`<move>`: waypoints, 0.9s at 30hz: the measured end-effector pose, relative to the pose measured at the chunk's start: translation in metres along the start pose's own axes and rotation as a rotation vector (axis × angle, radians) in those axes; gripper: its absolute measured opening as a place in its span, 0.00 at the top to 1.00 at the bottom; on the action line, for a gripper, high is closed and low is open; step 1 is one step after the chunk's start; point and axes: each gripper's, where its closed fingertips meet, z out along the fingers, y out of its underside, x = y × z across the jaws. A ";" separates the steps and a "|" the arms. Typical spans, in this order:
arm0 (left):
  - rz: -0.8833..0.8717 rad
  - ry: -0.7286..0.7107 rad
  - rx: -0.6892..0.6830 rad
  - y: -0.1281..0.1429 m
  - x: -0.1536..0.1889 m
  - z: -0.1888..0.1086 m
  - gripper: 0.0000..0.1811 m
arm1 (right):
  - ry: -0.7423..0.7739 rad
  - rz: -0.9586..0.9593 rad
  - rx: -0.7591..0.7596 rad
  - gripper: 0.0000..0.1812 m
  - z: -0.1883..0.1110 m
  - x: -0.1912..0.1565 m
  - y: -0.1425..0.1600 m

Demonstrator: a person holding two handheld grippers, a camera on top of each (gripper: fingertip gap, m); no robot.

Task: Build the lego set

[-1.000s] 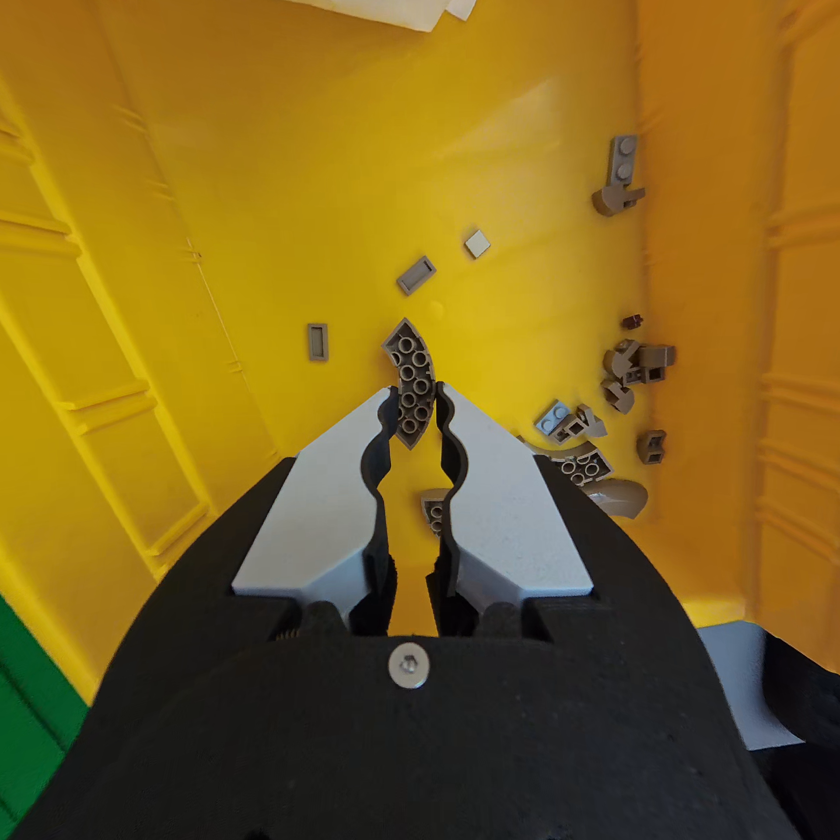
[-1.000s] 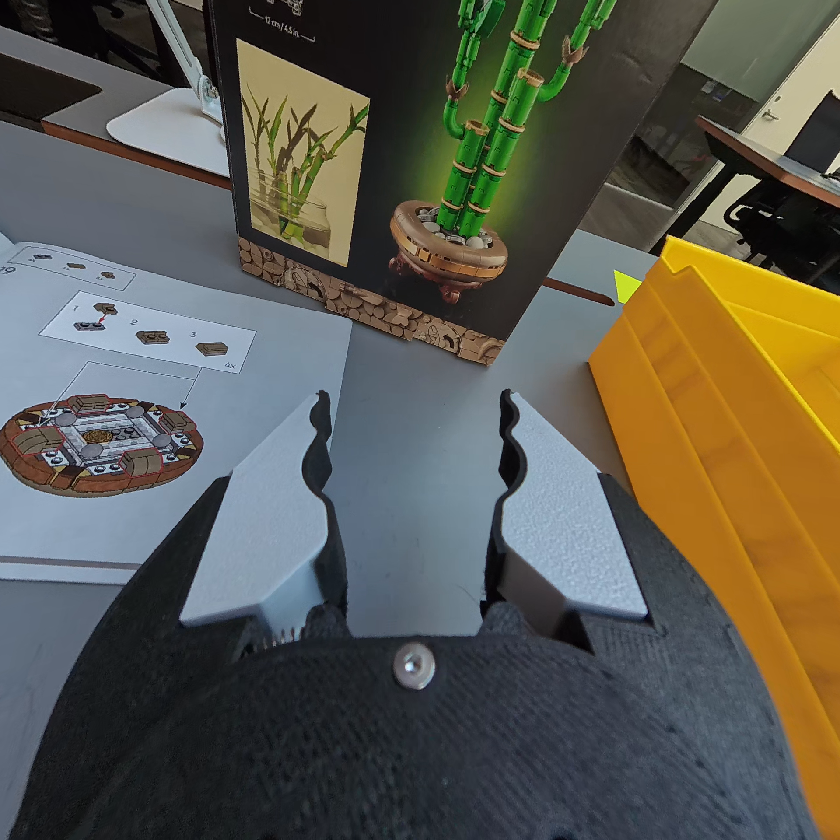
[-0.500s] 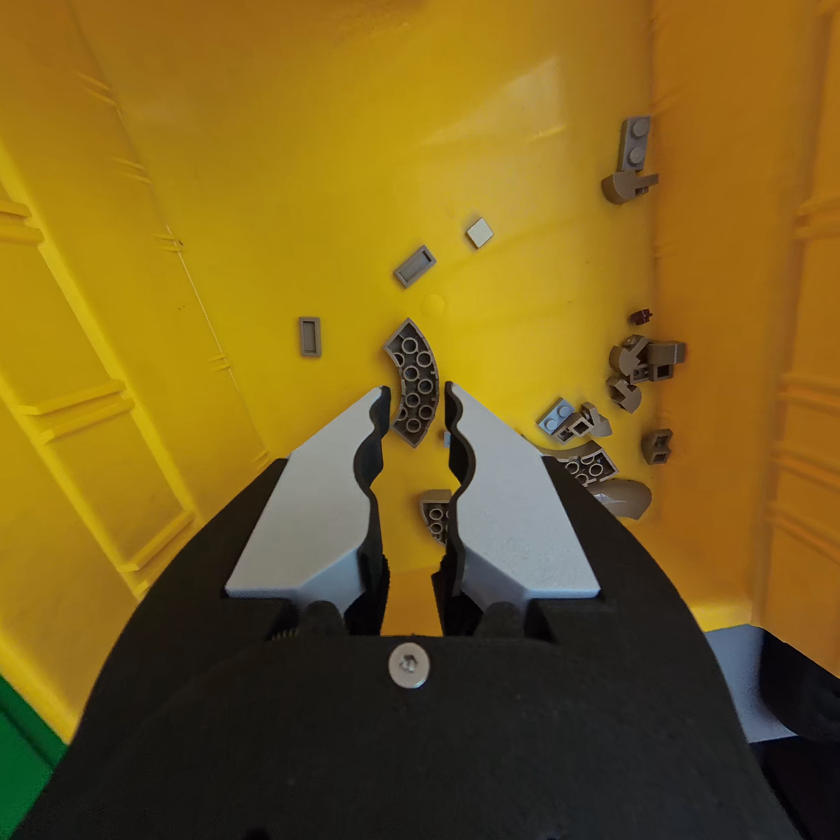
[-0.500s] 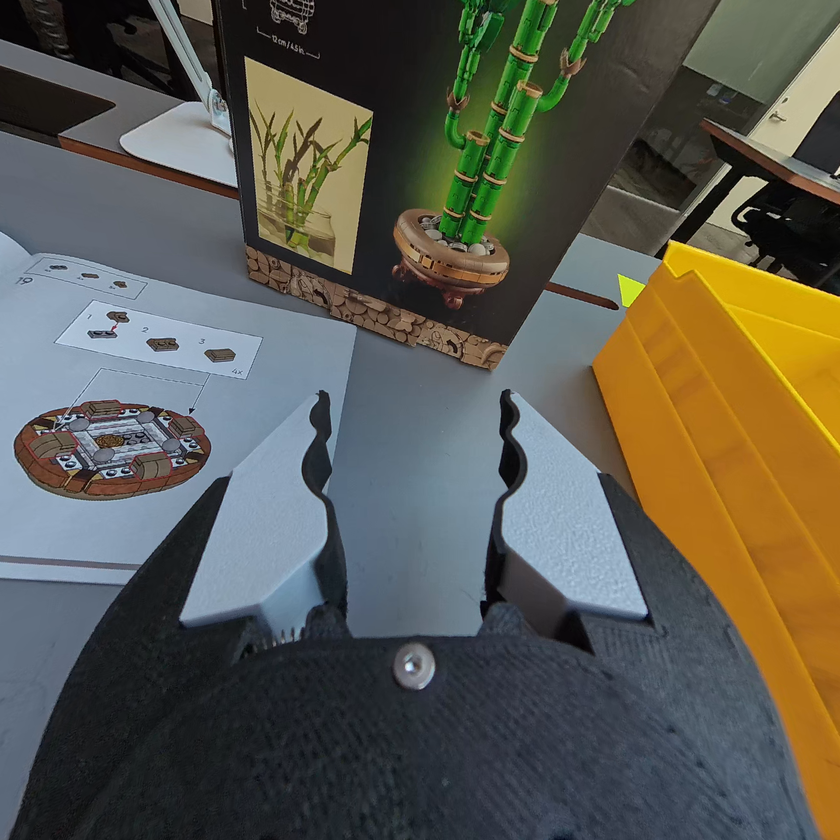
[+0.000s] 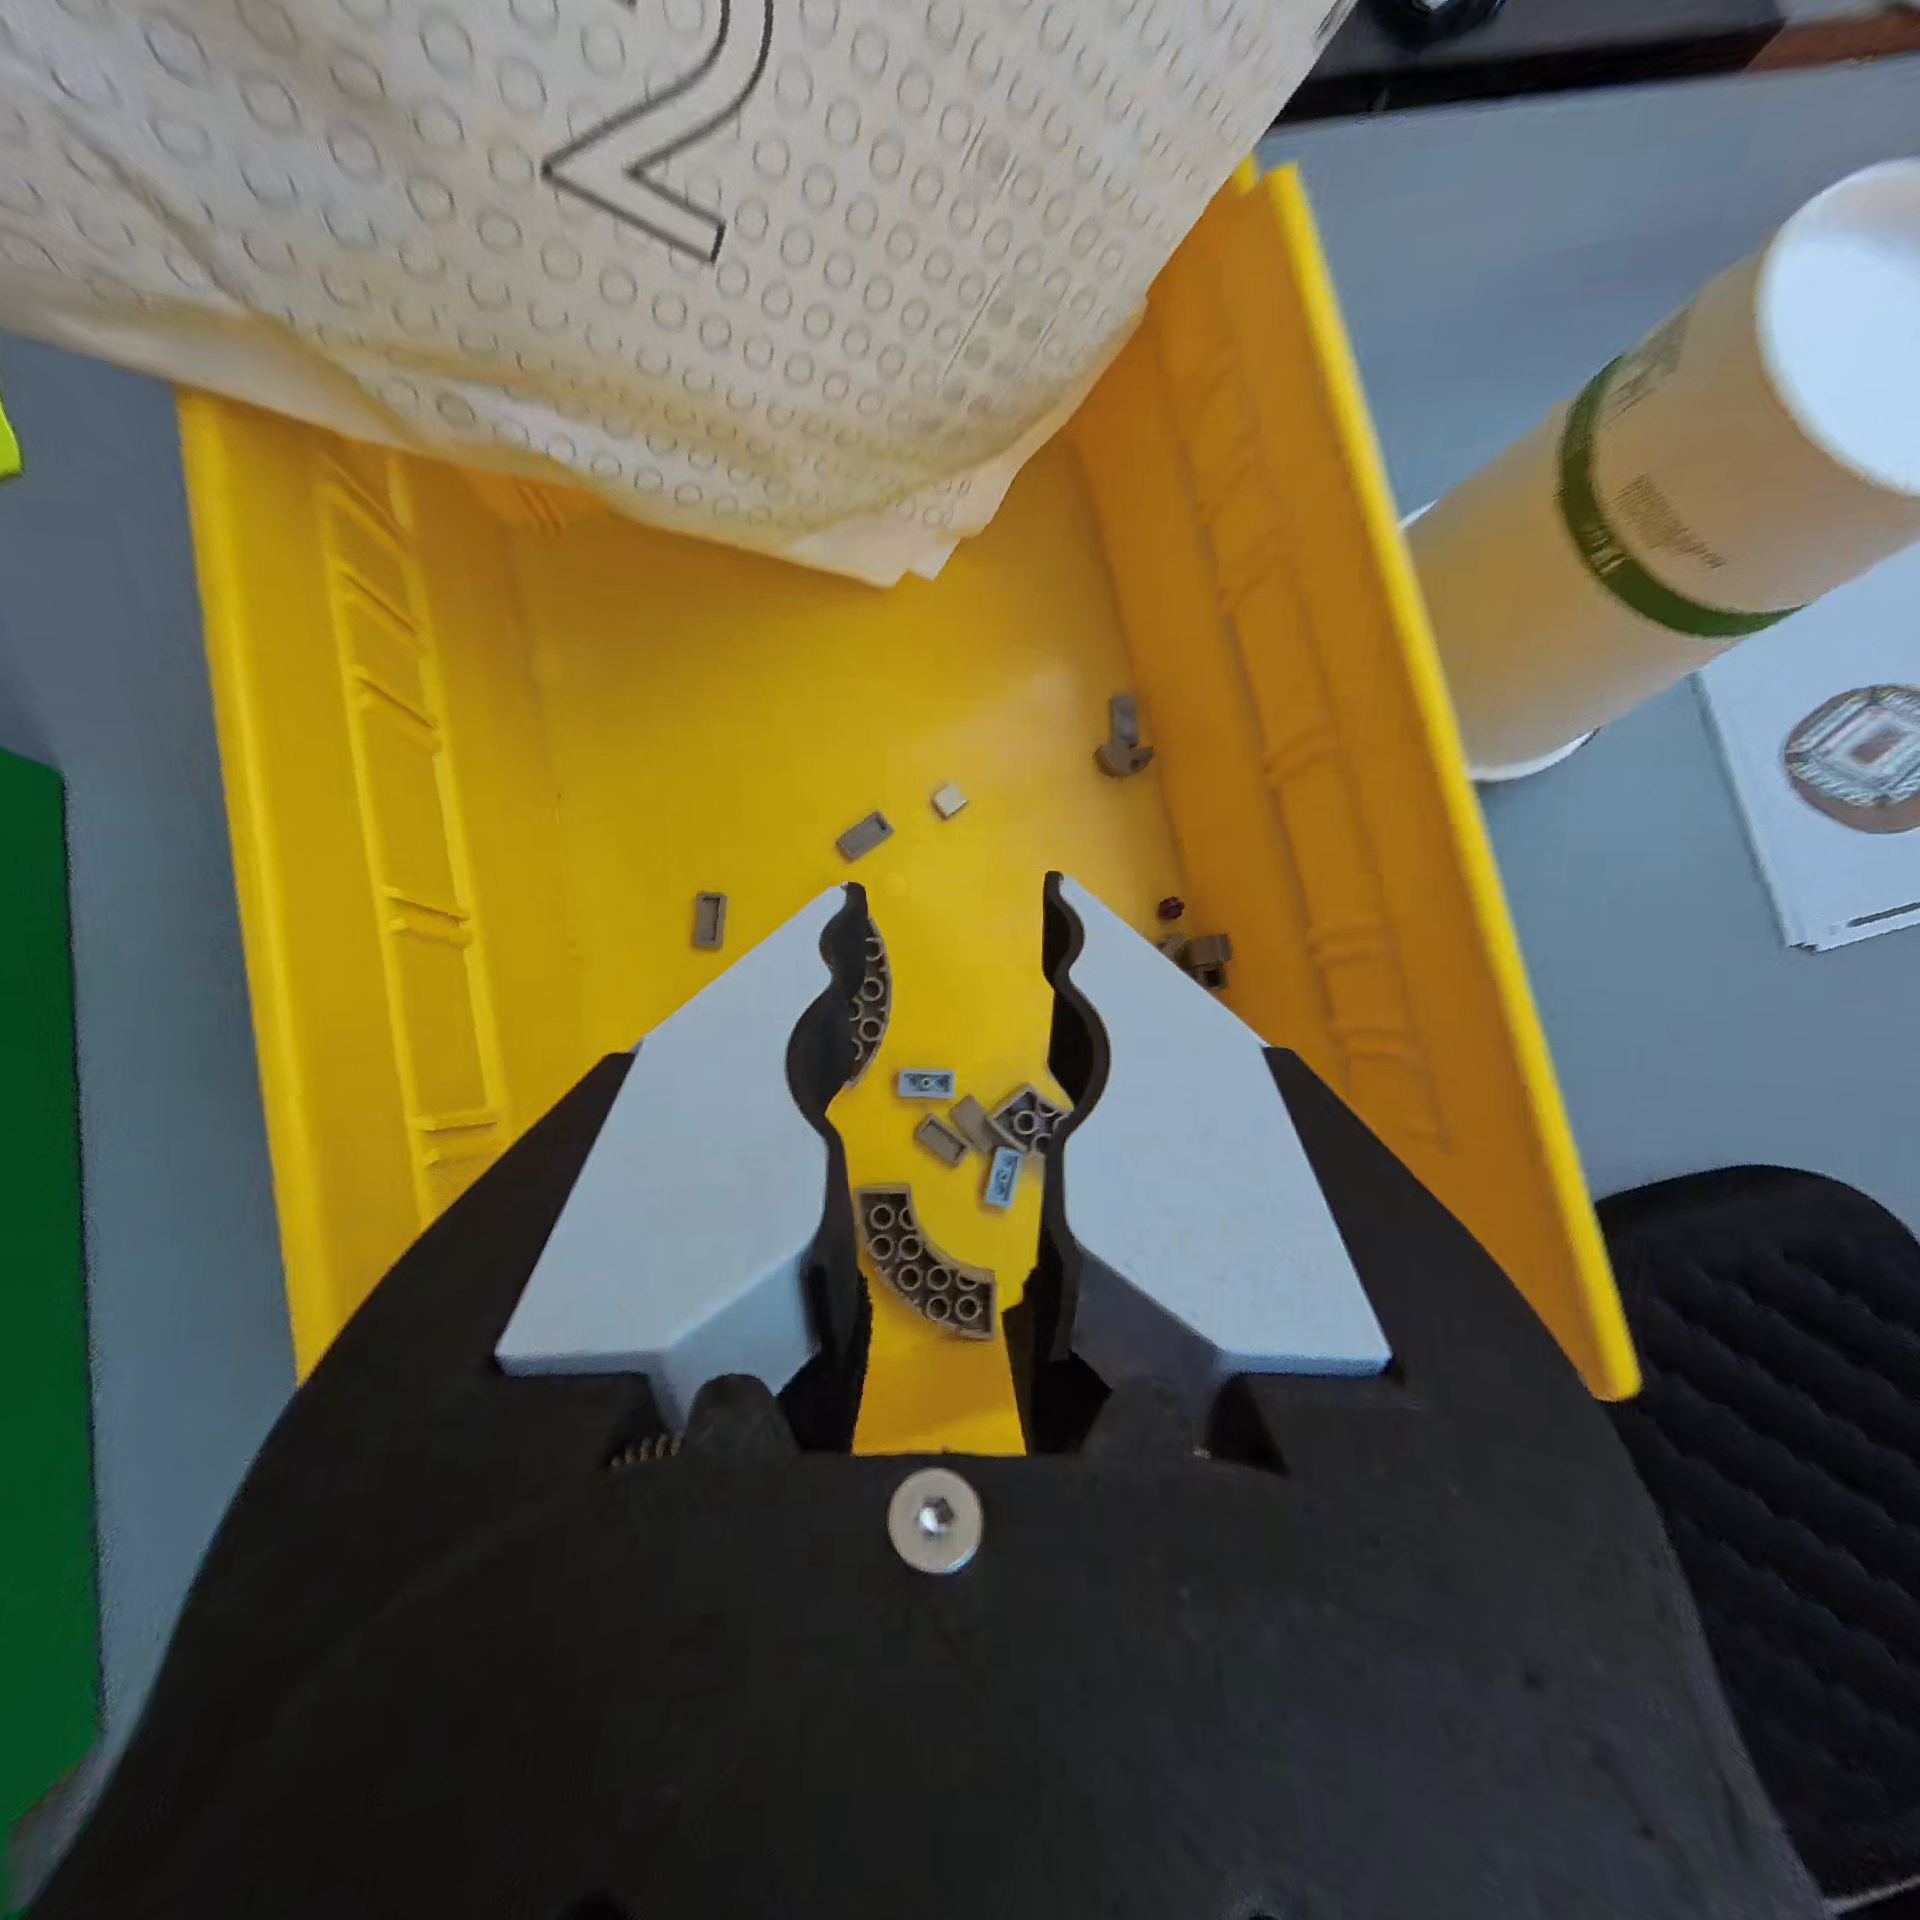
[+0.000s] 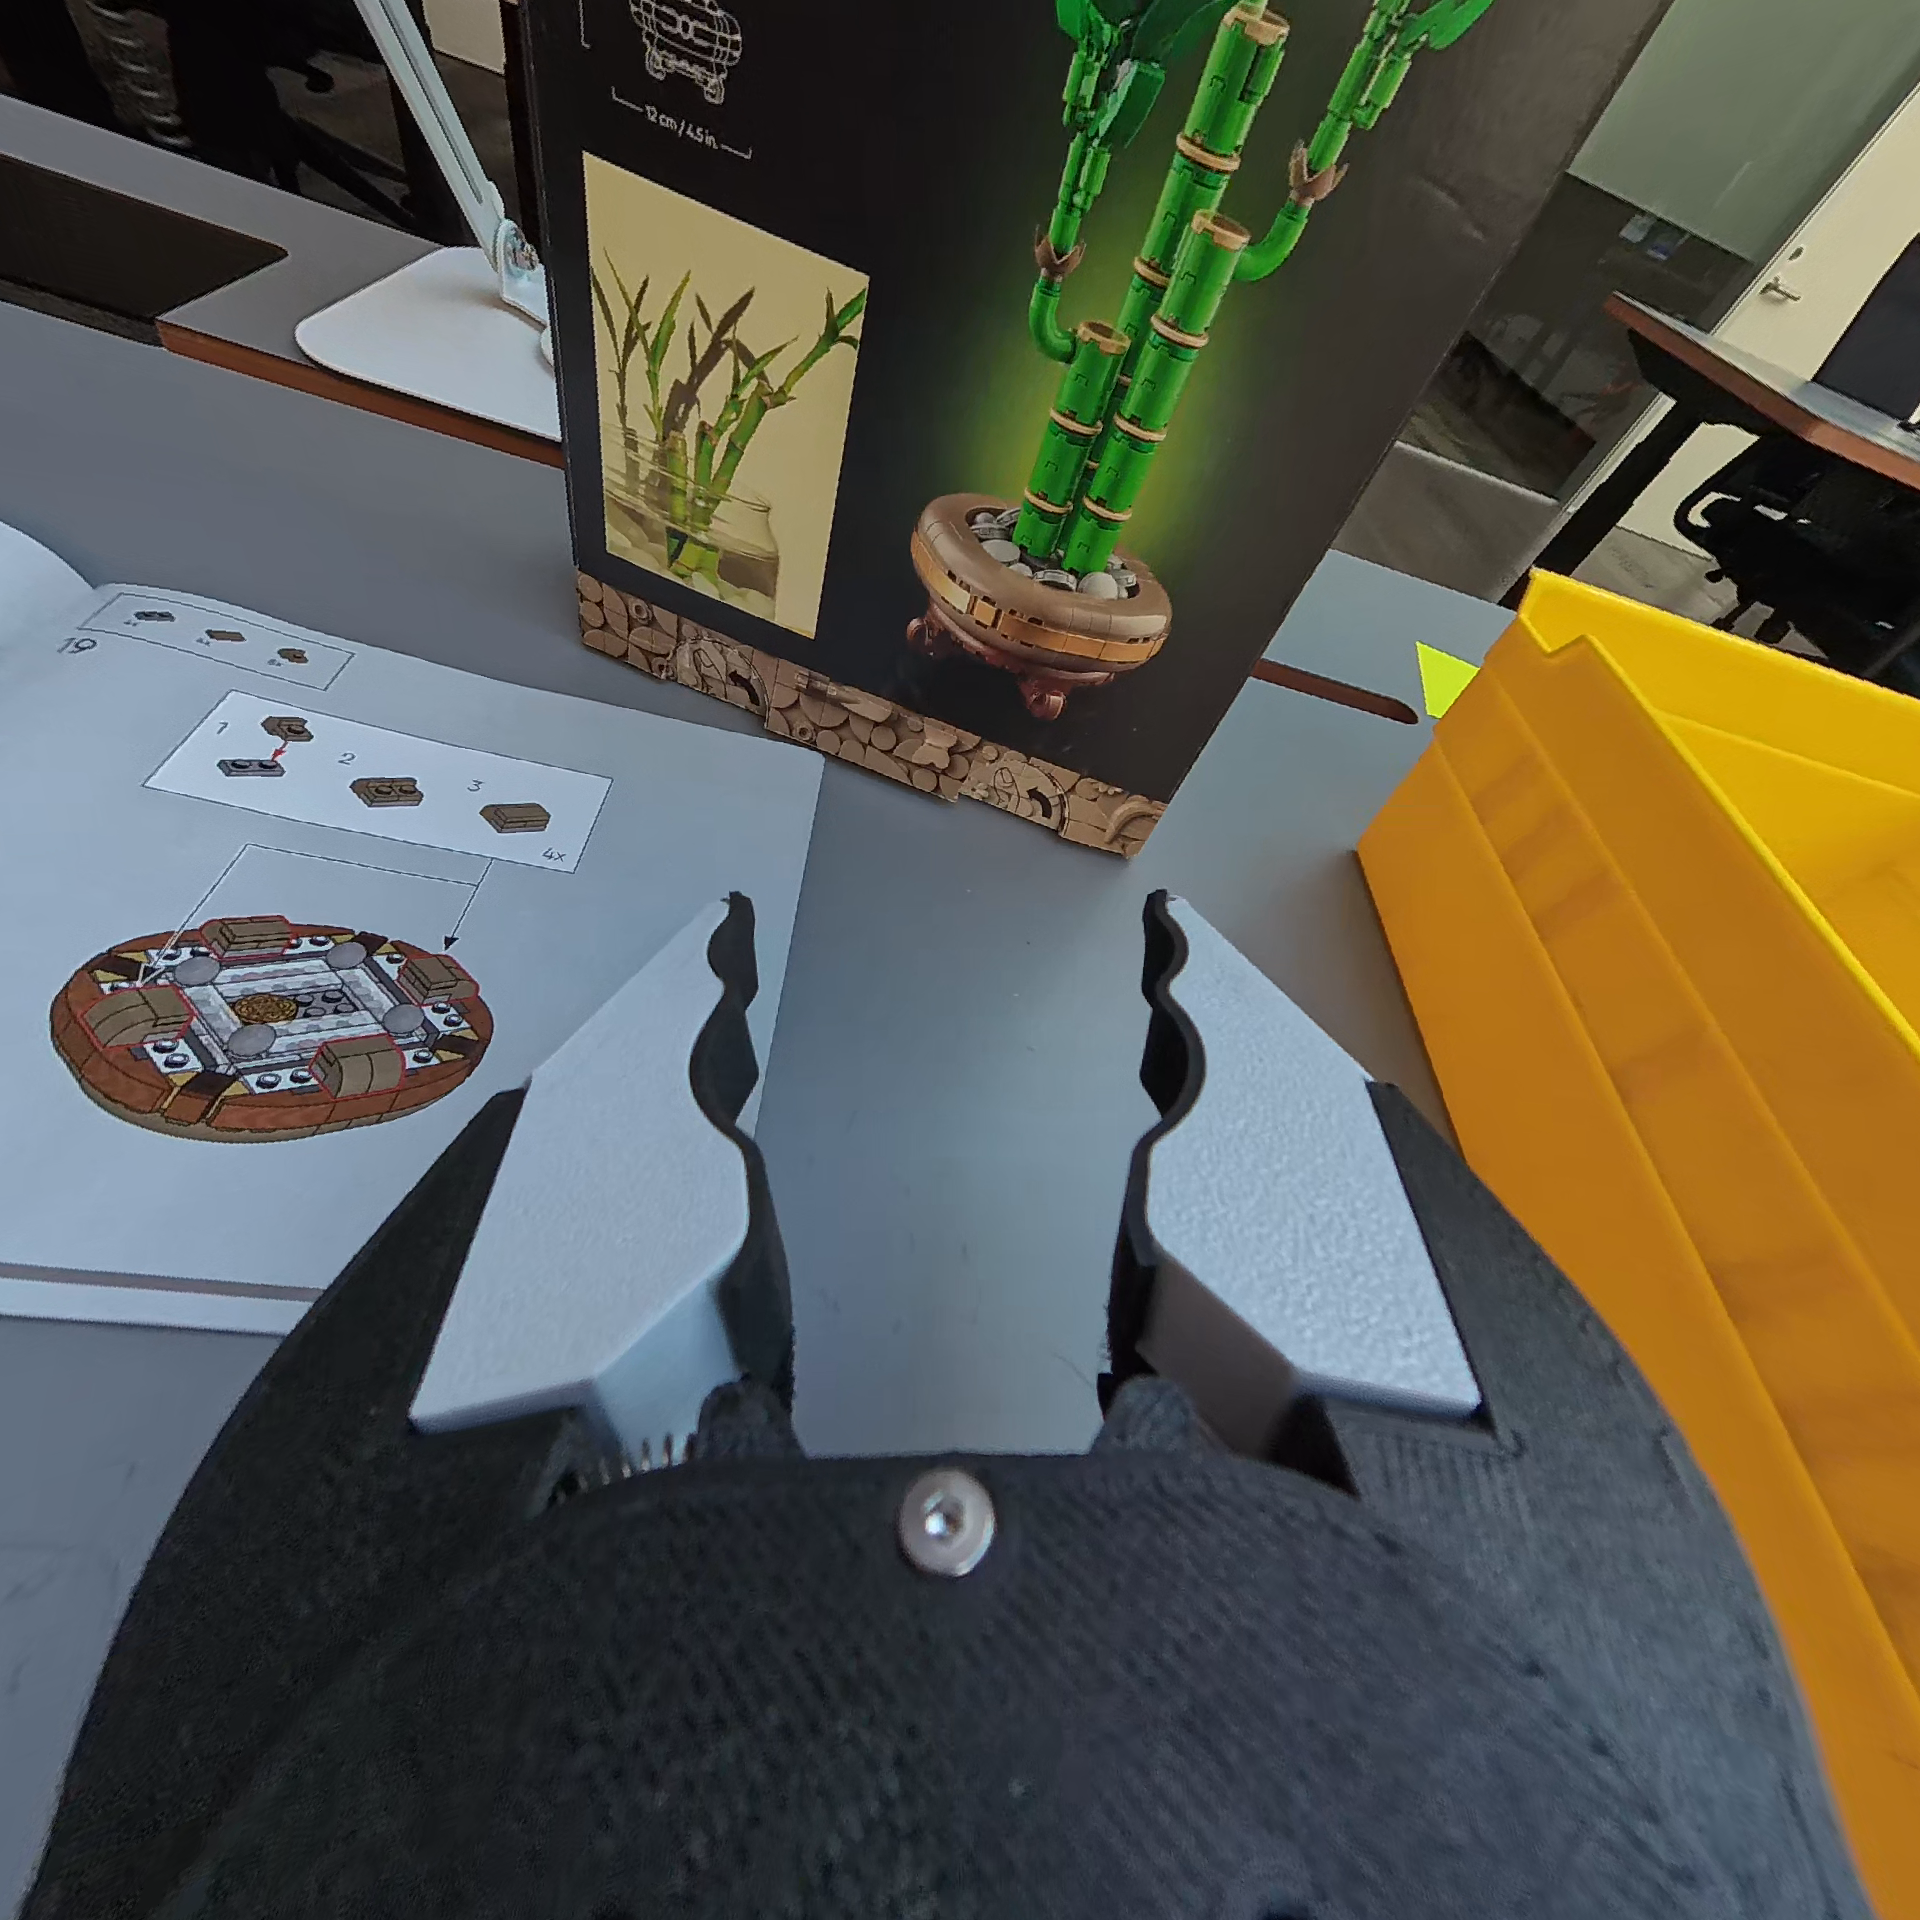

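Grey curved lego plates [image 5: 928,1270] and small pieces scattered on the yellow bin [image 5: 727,675] floor, left gripper [image 5: 948,902] above them, jaws apart and empty, right gripper [image 6: 945,906] spread wide over grey table [image 6: 935,1039] beside instruction booklet [image 6: 312,935].

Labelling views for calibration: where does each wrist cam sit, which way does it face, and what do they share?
Left wrist view: on the left gripper, above the yellow bin, looking down at loose grey pieces; own open fingers show.
Right wrist view: on the right gripper, low over the grey table, facing the set box and instruction booklet; own open fingers show.
Shared: yellow bin, booklet, table.
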 end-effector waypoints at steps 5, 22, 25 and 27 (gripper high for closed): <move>-0.013 0.079 0.362 -0.022 0.042 -0.053 0.80 | -0.003 -0.010 0.015 0.59 -0.001 -0.002 -0.003; 0.141 0.032 0.685 0.018 0.094 -0.128 0.72 | -0.034 -0.057 0.133 0.65 -0.008 -0.014 -0.024; 0.150 -0.030 0.728 0.016 0.090 -0.139 0.70 | -0.048 -0.059 0.157 0.71 -0.011 -0.016 -0.028; 0.142 -0.028 0.743 0.016 0.090 -0.144 0.70 | -0.058 -0.065 0.157 0.75 -0.011 -0.018 -0.027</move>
